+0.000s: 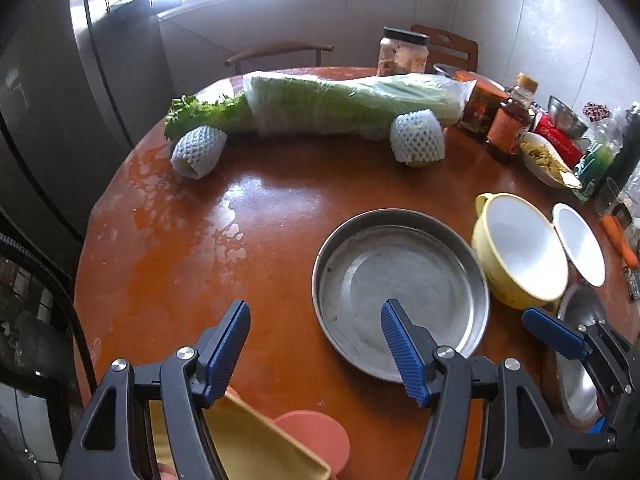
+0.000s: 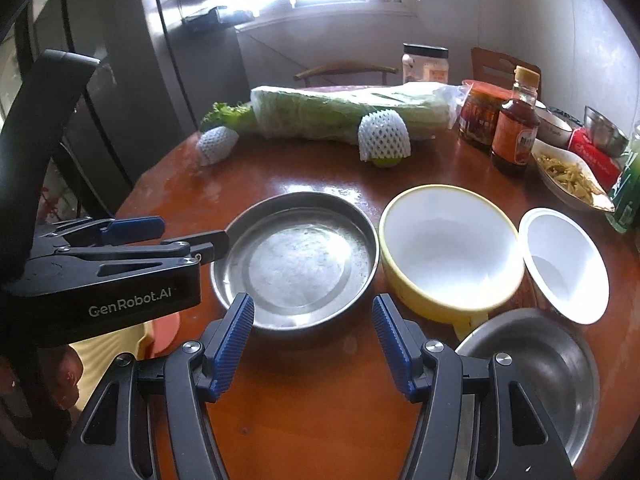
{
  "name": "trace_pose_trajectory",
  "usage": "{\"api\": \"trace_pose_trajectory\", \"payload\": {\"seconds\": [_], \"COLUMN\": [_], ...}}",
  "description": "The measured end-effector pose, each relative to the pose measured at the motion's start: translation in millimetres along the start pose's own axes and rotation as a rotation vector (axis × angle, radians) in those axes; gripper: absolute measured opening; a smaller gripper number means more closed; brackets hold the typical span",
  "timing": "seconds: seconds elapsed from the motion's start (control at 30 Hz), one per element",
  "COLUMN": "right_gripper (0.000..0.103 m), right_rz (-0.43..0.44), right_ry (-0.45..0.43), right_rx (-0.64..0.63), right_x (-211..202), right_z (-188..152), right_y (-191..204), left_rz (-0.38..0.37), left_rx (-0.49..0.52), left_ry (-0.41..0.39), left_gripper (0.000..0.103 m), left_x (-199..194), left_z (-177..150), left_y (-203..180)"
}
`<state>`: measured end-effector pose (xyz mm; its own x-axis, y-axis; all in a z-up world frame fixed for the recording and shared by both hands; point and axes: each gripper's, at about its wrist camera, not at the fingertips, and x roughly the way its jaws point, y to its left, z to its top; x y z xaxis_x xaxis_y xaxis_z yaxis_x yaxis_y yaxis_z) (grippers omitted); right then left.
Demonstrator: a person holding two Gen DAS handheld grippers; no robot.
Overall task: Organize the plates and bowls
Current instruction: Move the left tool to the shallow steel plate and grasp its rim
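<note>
Both grippers hovered over the round brown wooden table (image 2: 320,400), jaws released, grasping nothing. The left gripper (image 1: 316,344) stood beside the shallow round metal plate (image 1: 400,280); the right gripper (image 2: 314,340) faced the plate's near rim. The yellow-rimmed white bowl (image 2: 448,248) sat beside the plate.

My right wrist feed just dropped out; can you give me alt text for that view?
The open, empty right gripper hovers over a brown table, aimed at a round metal pan. Right of the pan sit a yellow bowl, a white bowl and a steel bowl. The left gripper reaches in from the left.
</note>
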<state>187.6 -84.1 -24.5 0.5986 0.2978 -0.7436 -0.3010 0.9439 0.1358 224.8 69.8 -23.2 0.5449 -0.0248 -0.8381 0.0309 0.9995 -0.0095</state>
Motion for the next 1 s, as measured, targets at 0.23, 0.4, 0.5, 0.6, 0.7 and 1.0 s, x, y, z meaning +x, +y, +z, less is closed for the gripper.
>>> {"api": "trace_pose_trajectory", "payload": {"seconds": [0.23, 0.4, 0.5, 0.6, 0.7, 1.0], "right_gripper": [0.064, 0.064, 0.063, 0.058, 0.051, 0.038], "right_rz": [-0.05, -0.056, -0.039, -0.034, -0.025, 0.023], "right_ry": [0.037, 0.07, 0.087, 0.087, 0.083, 0.057], "right_rx": [-0.013, -0.032, -0.049, -0.07, -0.086, -0.141], "right_x": [16, 28, 34, 38, 38, 30], "right_z": [7, 8, 7, 6, 5, 5], "right_y": [1, 3, 6, 9, 10, 23], "left_rz": [-0.006, -0.023, -0.046, -0.043, -0.059, -0.093], "left_rx": [-0.025, -0.03, -0.035, -0.032, -0.042, -0.022], "left_ry": [0.044, 0.078, 0.105, 0.107, 0.112, 0.099], "left_gripper": [0.067, 0.062, 0.055, 0.047, 0.033, 0.021], "left_x": [22, 35, 43, 45, 48, 36], "left_z": [6, 7, 7, 5, 5, -1], "left_y": [4, 3, 4, 3, 5, 1]}}
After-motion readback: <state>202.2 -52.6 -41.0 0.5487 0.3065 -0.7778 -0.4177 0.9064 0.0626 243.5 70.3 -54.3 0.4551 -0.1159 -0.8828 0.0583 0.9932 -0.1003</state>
